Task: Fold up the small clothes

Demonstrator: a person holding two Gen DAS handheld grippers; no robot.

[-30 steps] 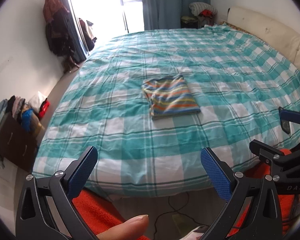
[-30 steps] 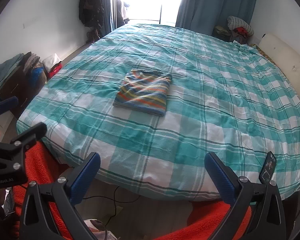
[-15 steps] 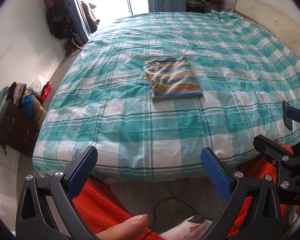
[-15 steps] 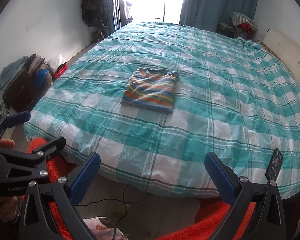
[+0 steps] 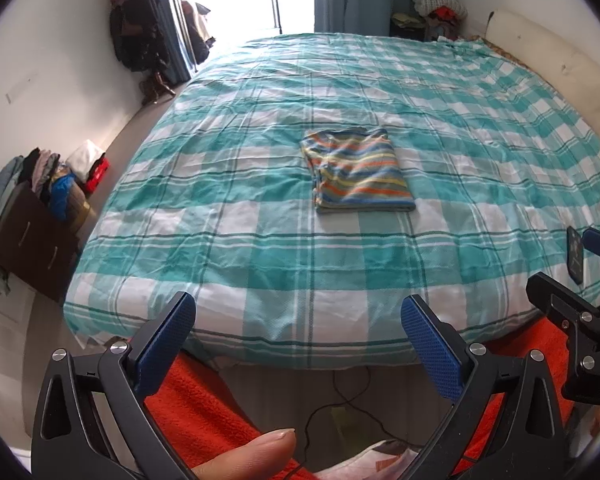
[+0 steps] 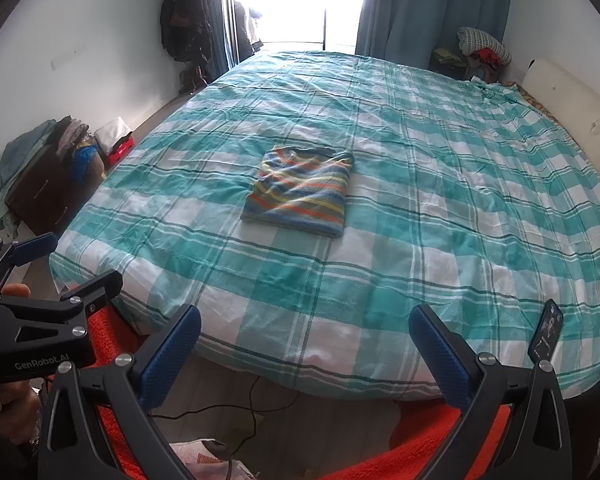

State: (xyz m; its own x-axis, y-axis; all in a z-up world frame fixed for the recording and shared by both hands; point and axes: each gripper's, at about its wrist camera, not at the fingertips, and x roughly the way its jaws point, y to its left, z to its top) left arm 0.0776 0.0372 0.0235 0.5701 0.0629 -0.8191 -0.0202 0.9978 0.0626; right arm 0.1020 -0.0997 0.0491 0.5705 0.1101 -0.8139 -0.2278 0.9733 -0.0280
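Striped garment [image 5: 360,172] folded flat on bed [image 5: 260,264], collar end toward window.

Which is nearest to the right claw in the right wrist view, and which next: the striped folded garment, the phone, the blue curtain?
1. phone: propped at the bed's near edge, right beside the right claw.
2. striped folded garment: mid-bed, ahead and slightly left.
3. blue curtain: far wall beyond the bed, by the bright window.
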